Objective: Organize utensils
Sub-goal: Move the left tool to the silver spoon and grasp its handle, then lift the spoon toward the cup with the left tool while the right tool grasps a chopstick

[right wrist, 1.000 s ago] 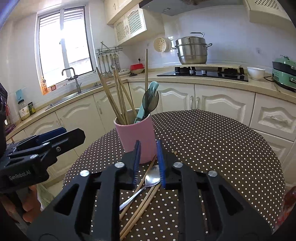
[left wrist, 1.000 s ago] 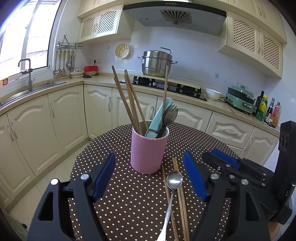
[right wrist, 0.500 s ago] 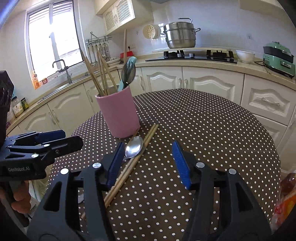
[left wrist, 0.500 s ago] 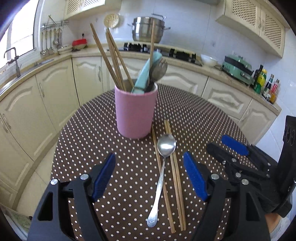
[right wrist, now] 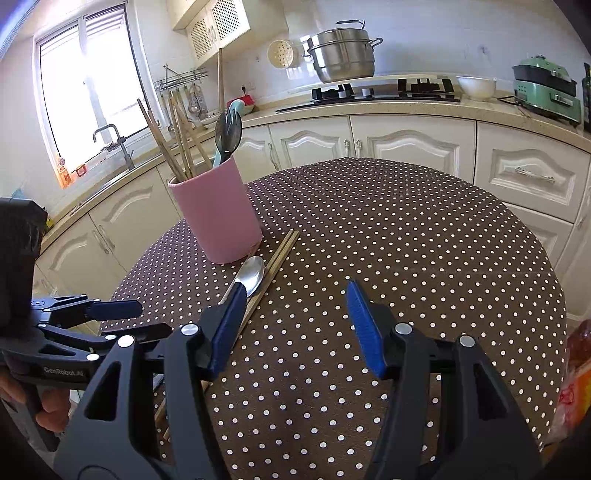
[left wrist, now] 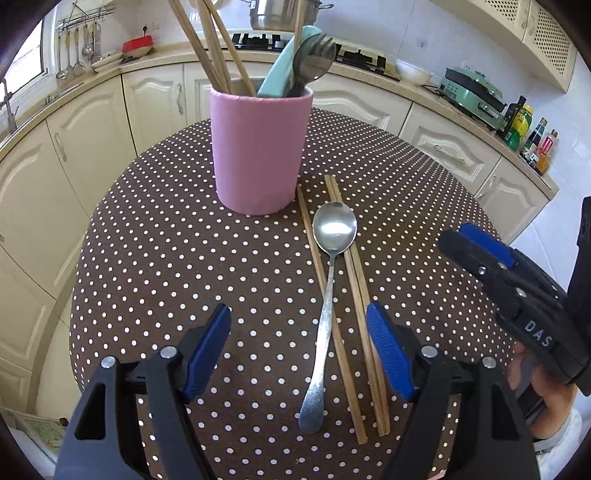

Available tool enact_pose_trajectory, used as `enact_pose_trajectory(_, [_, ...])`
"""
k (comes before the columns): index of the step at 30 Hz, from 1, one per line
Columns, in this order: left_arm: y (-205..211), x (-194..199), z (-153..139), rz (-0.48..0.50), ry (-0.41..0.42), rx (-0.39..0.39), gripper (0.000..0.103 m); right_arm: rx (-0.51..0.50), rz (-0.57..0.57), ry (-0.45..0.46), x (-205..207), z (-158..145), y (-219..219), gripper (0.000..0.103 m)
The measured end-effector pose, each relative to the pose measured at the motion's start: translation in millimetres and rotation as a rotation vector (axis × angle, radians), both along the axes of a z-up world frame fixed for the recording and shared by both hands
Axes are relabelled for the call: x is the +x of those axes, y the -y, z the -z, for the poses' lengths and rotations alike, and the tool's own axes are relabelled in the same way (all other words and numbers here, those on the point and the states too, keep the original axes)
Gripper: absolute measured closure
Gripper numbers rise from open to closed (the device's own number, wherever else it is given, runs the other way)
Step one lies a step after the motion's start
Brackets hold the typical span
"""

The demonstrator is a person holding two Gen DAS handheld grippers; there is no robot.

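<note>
Covering the round table: brown polka-dot cloth; cream kitchen cabinets beyond. Pink holder far-centre, chopstick tops cut off. Spoon and loose chopsticks lie near it. Left gripper fingers wide, empty; right gripper fingers apart, empty, hiding the spoon handle.

Cream cabinets line white tiled walls; a bright window lights the sink

One pink holder; one spoon, three chopsticks on table.
</note>
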State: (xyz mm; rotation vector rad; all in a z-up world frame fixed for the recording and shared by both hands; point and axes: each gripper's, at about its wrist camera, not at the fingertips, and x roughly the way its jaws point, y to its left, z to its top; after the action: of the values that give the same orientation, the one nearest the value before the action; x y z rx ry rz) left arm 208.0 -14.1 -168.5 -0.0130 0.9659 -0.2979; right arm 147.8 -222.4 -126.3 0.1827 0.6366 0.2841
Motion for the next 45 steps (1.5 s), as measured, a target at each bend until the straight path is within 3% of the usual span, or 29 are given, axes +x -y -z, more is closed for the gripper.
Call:
enact_pose_trajectory(5, [9,14,6,0.016,-0.018,-0.003,0.029,0.003,-0.001,-0.01,2,1,0,0.046])
enact_pose_trajectory(9, [20,23,15,0.043,-0.06,0.053,0.029,0.007,0.001,-0.019,4,2,1,0.046])
enact_pose_trajectory(13, [31,17,20,0.06,-0.043,0.119,0.029,0.013,0.005,-0.037,8,4,2,0.046])
enact_pose_trajectory(17, [28,15,17,0.044,-0.021,0.119,0.029,0.008,0.003,-0.047,9,6,1,0.046])
enact_pose_trajectory(19, [27,15,14,0.044,-0.009,0.138,0.033,0.007,0.002,-0.049,10,6,1,0.046])
enact_pose_trajectory(22, [32,14,12,0.071,-0.003,0.138,0.047,0.009,0.005,-0.051,10,7,1,0.046])
enact_pose_trajectory(24, [41,19,13,0.088,-0.004,0.153,0.061,0.012,0.007,-0.052,10,7,2,0.046])
enact_pose_trajectory(32, [73,26,19,0.157,-0.023,0.212,0.095,0.028,0.013,-0.069,12,10,6,0.047])
enact_pose_trajectory(37, [73,35,22,0.155,-0.033,0.196,0.098,0.031,0.011,-0.079,14,11,6,0.047])
enact_pose_trajectory(42, [39,36,23,0.141,-0.043,0.086,0.098,0.027,0.01,-0.091,14,12,3,0.046])
enact_pose_trajectory(45, [27,26,21,0.129,-0.031,0.059,0.098,0.02,0.01,-0.1,15,13,0,0.046])
